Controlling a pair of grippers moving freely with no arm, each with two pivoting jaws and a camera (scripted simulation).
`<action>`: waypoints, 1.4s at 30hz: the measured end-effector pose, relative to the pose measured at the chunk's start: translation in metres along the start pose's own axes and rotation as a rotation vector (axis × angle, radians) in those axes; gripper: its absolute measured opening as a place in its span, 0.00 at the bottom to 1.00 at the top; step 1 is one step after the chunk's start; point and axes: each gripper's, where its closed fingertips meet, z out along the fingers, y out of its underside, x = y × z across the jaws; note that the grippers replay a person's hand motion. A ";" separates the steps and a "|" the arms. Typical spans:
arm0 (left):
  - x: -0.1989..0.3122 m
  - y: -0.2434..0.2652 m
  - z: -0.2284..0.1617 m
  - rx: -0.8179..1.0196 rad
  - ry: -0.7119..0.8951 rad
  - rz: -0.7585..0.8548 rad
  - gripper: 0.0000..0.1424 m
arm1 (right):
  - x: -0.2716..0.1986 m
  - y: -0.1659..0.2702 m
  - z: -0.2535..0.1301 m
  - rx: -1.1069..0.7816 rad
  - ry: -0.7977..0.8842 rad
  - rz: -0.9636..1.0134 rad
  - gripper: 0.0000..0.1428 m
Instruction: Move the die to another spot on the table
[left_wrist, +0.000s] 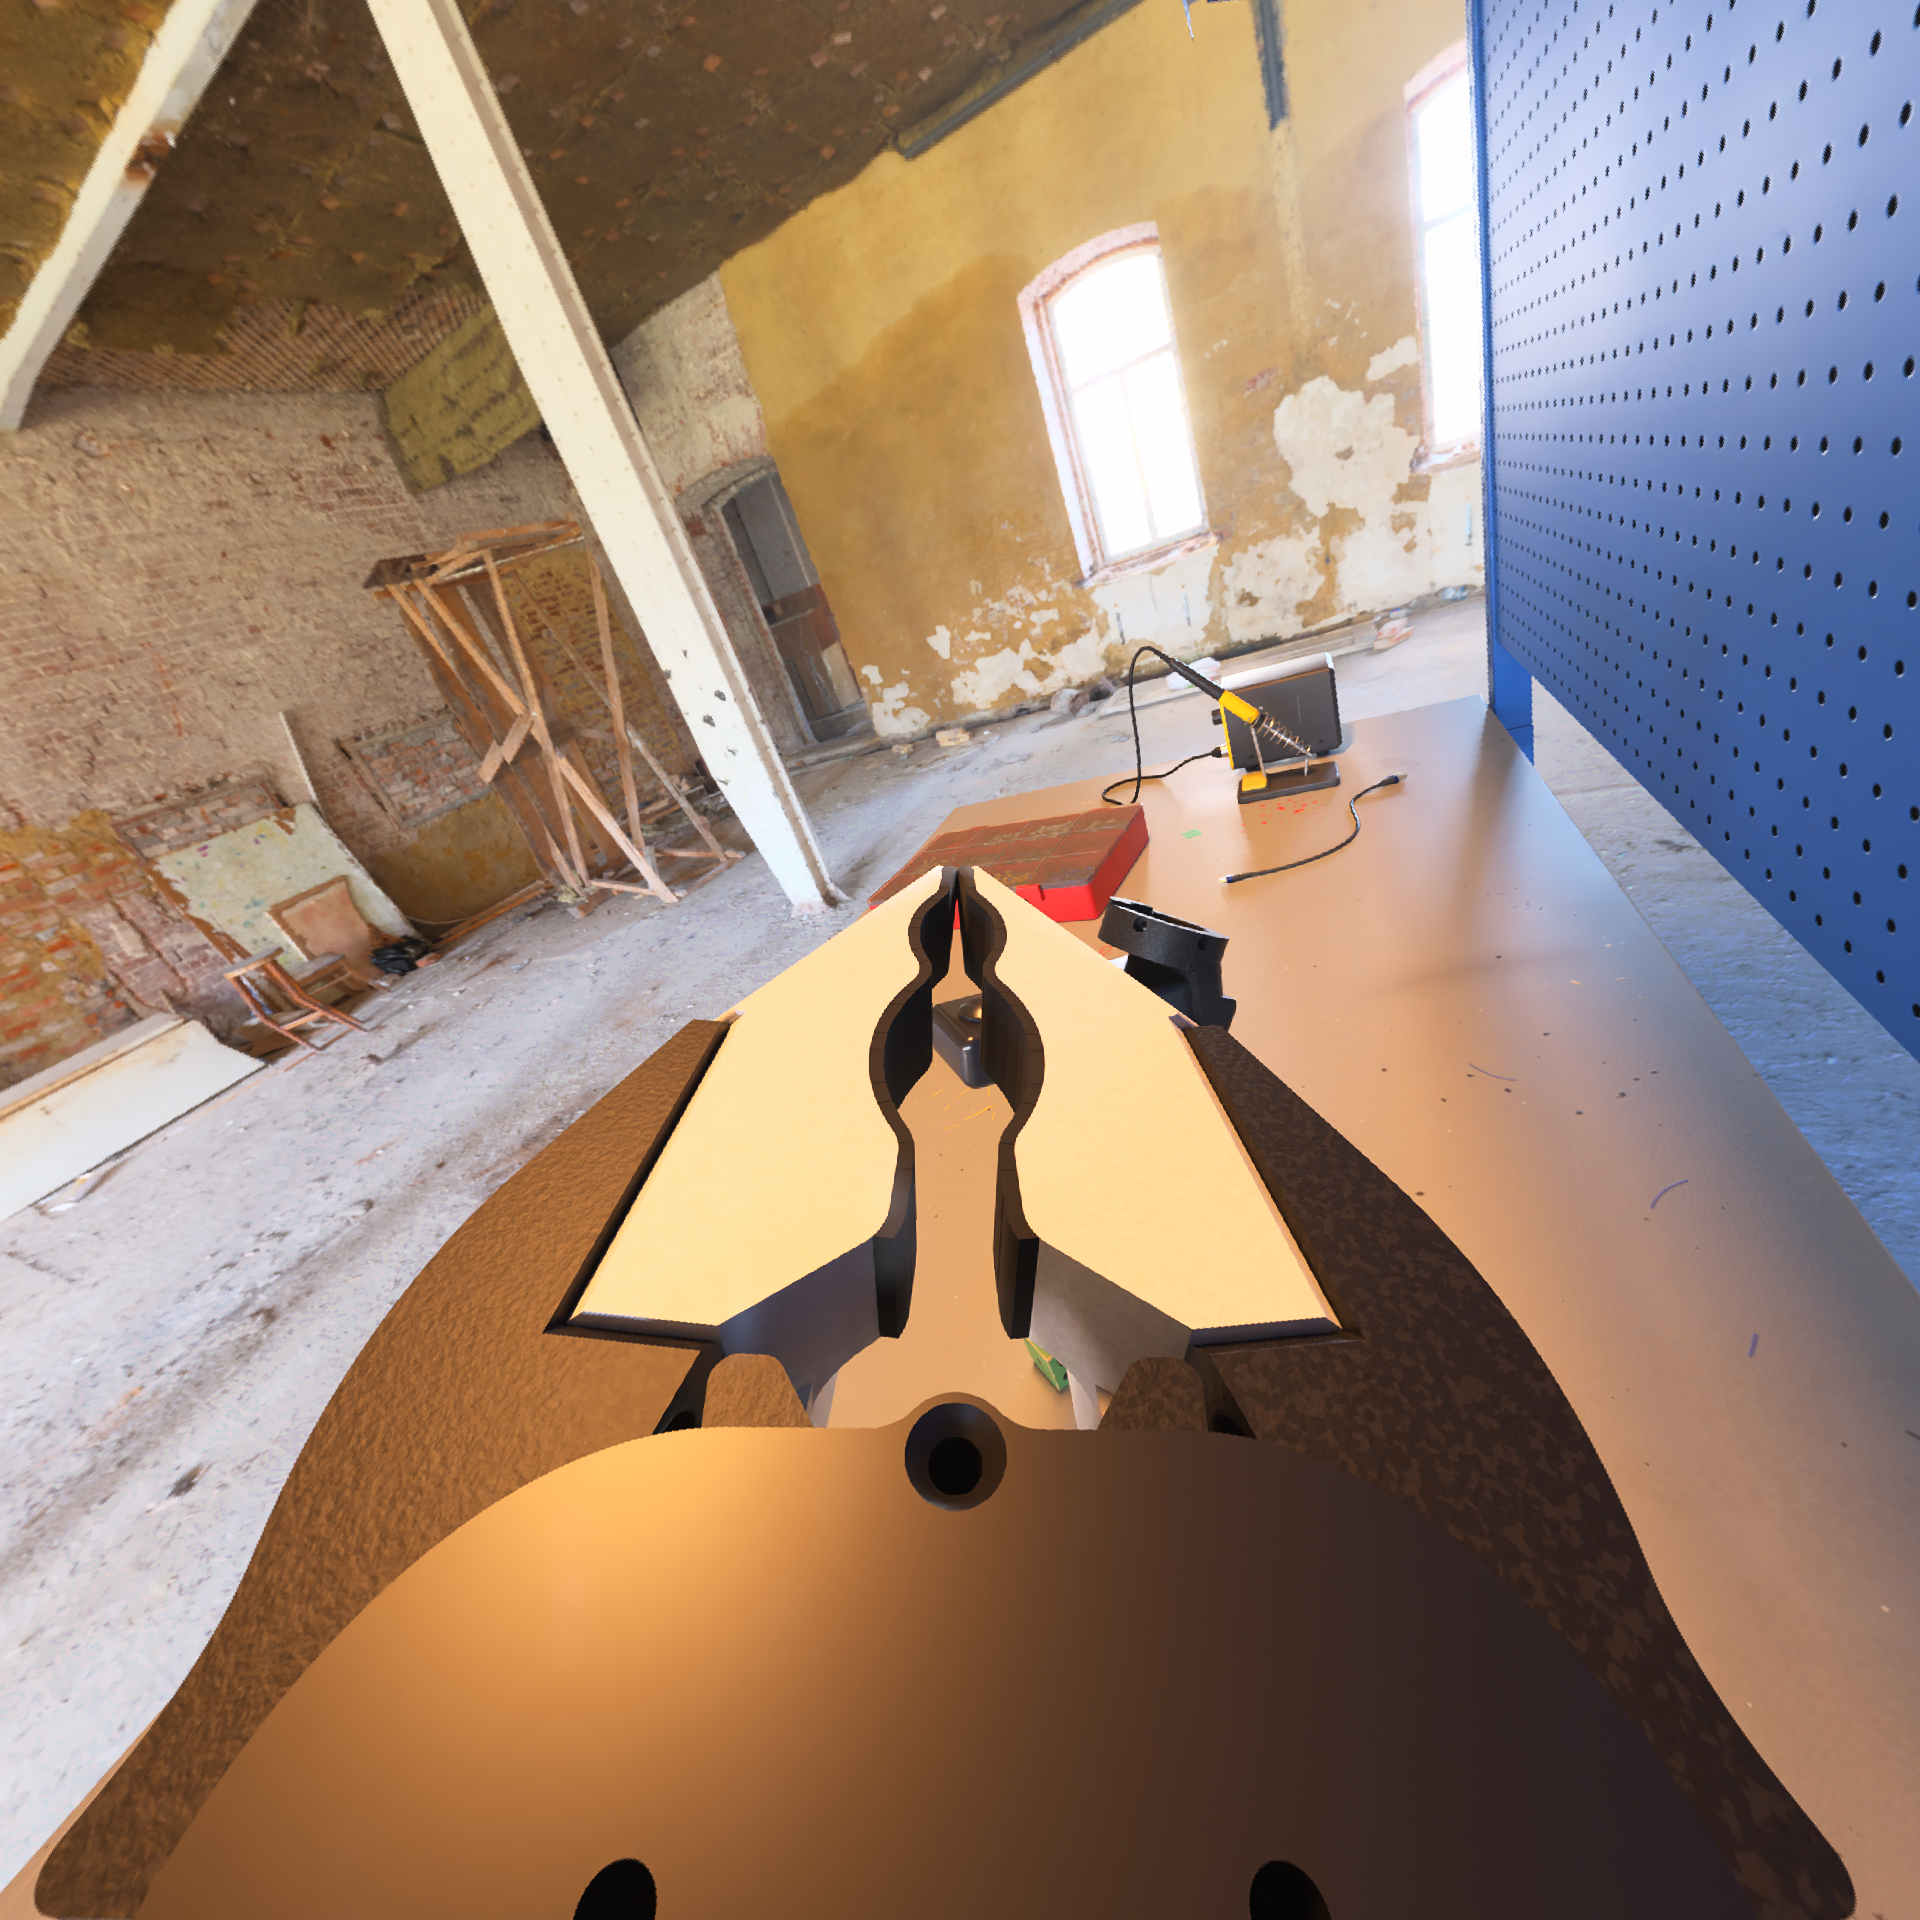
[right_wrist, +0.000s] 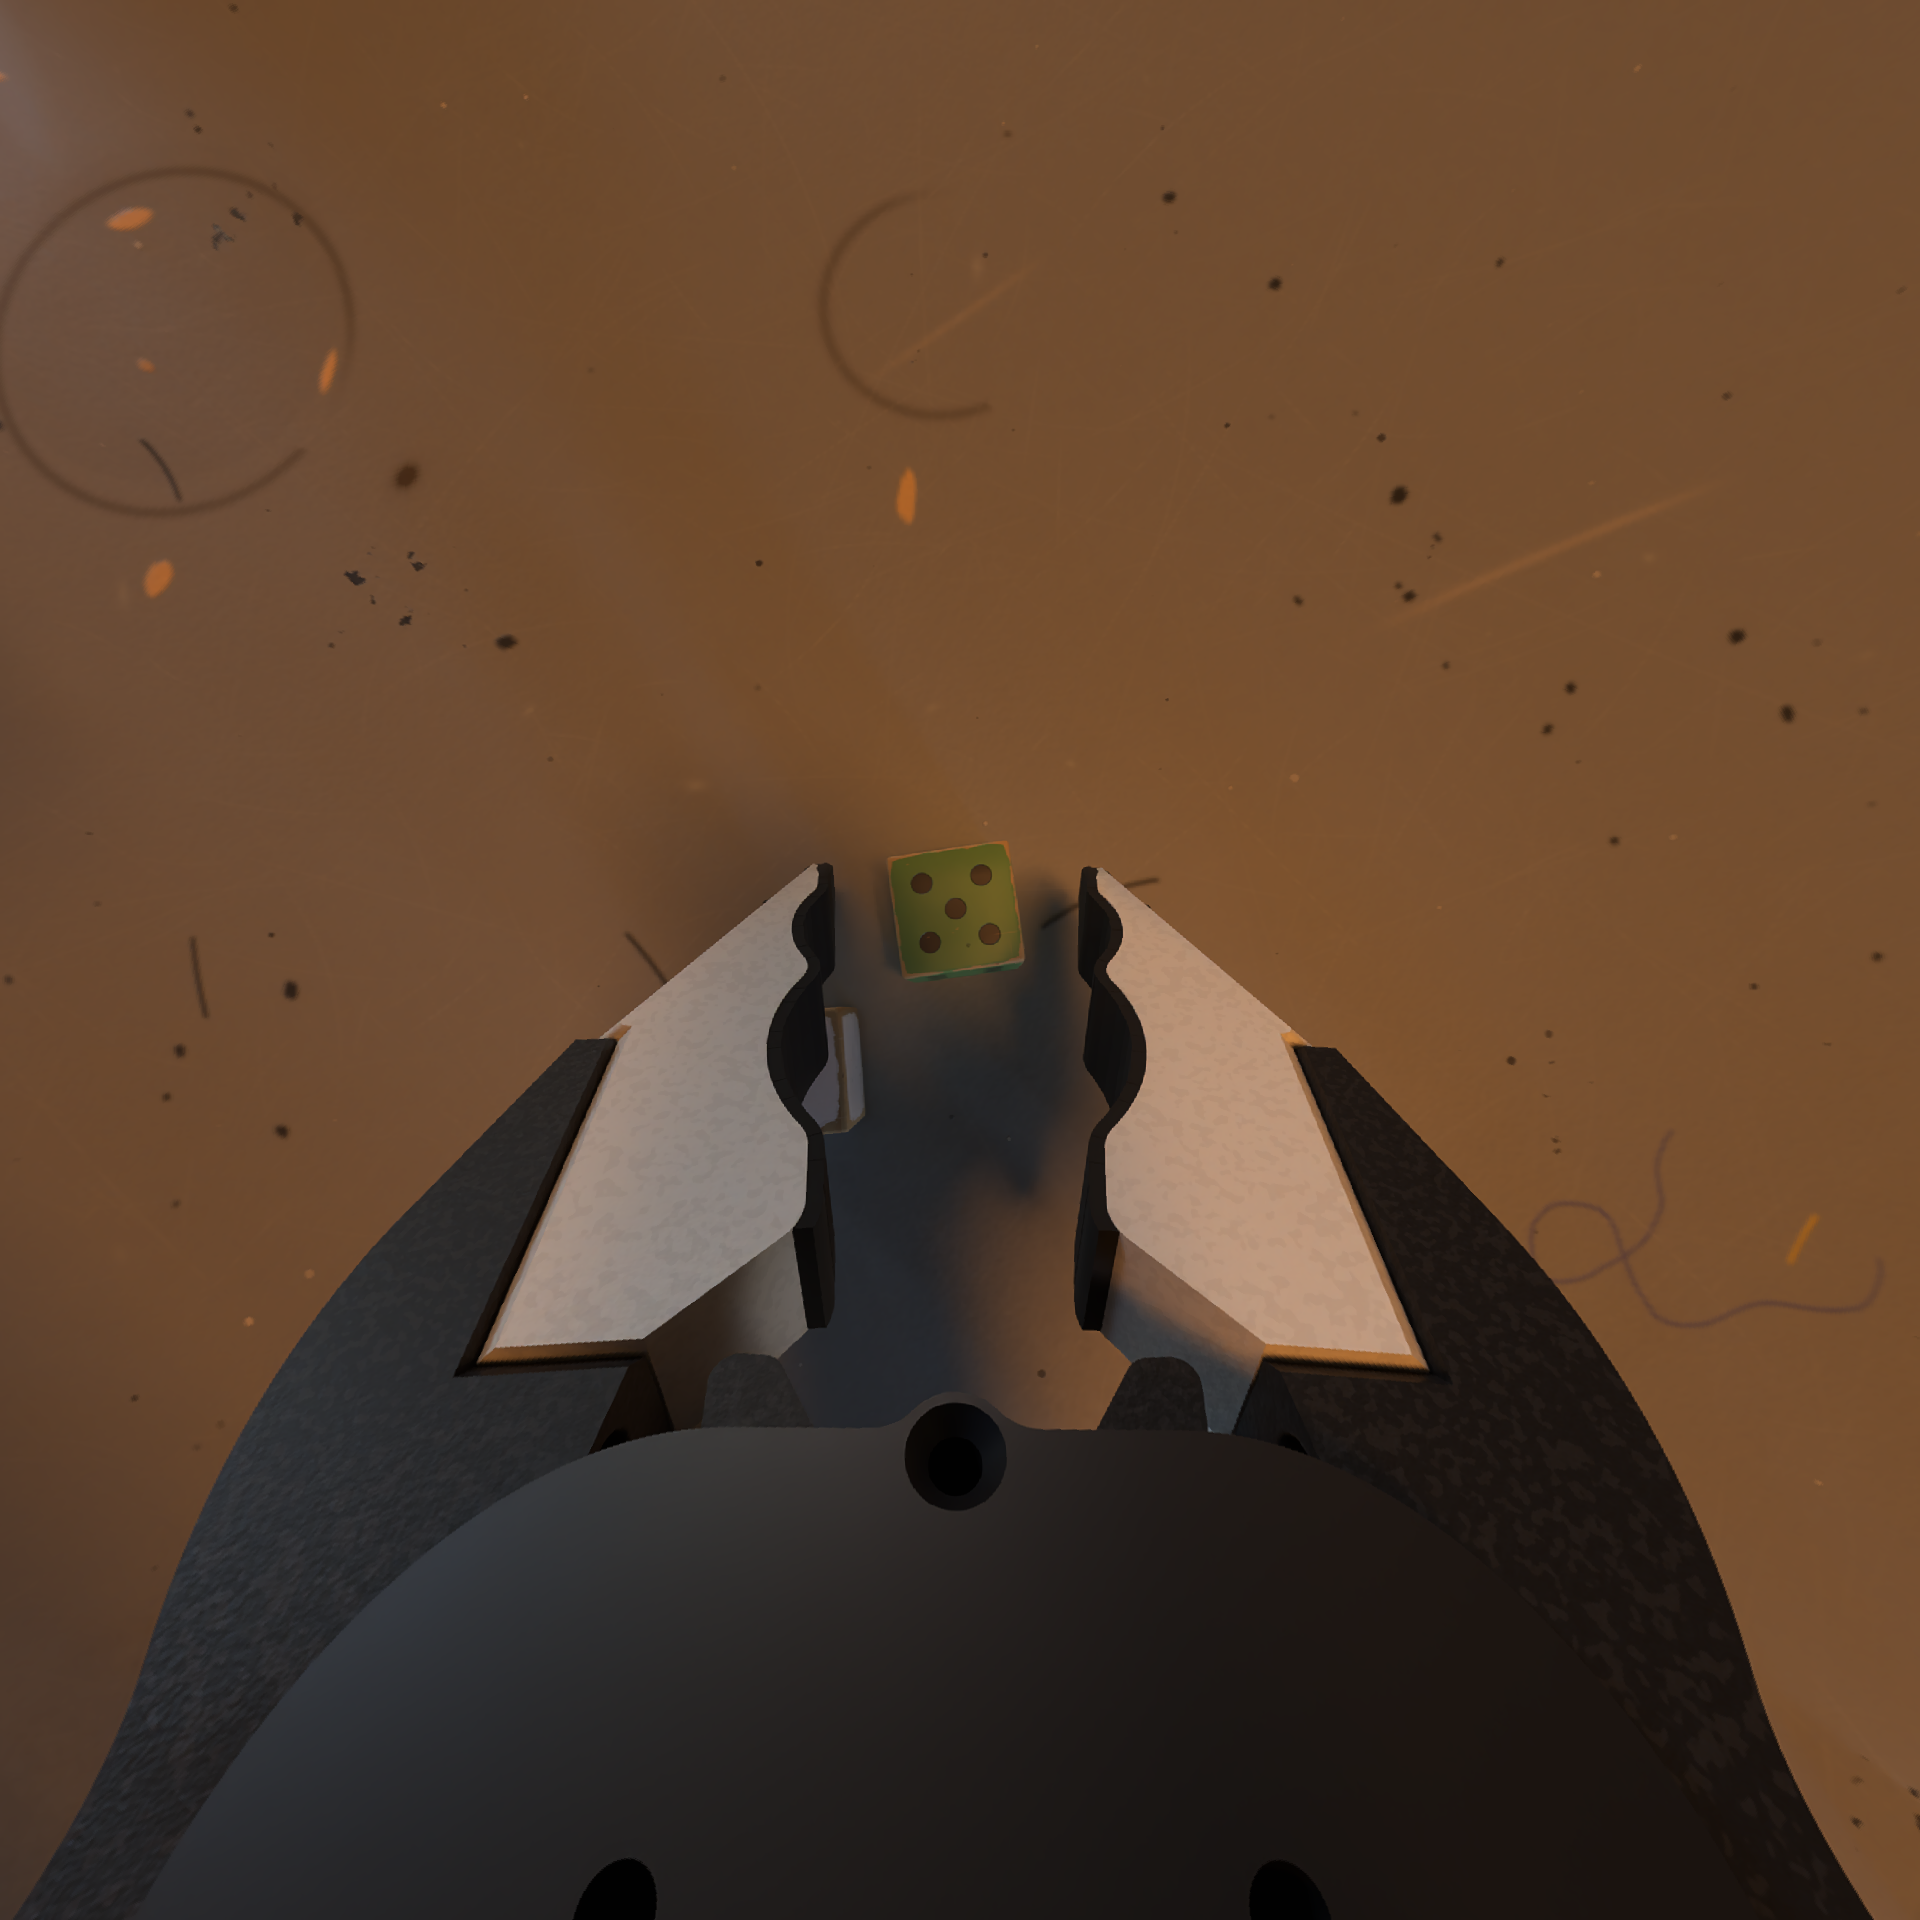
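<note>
In the right wrist view, the green die (right_wrist: 956, 911) lies on the brown table (right_wrist: 1351, 623) with its five-pip face up. My right gripper (right_wrist: 956, 881) is open and points straight down. The die sits between its fingertips with a gap on each side, touching neither. My left gripper (left_wrist: 956, 883) is shut and empty, held low over the table (left_wrist: 1455, 1039) and pointing along it. A small green bit (left_wrist: 1047, 1363) shows low between its fingers; I cannot tell whether it is the die.
A small pale block (right_wrist: 844, 1070) lies by my right gripper's left finger. Ahead of the left gripper are a small grey box (left_wrist: 961, 1029), a black part (left_wrist: 1169, 951), a red case (left_wrist: 1039, 847), a cable (left_wrist: 1320, 842) and a soldering station (left_wrist: 1283, 717). A blue pegboard (left_wrist: 1704, 468) walls the right side.
</note>
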 end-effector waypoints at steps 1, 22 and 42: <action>0.000 0.000 0.000 -0.001 0.001 0.000 0.00 | -0.001 0.000 0.000 -0.001 -0.016 0.012 0.33; 0.011 0.001 0.006 -0.007 0.047 0.015 0.00 | 0.002 0.017 0.019 -0.190 0.002 -0.199 0.29; 0.015 0.002 0.007 -0.024 0.060 0.030 0.00 | 0.040 -0.039 -0.123 0.143 0.190 -0.105 0.19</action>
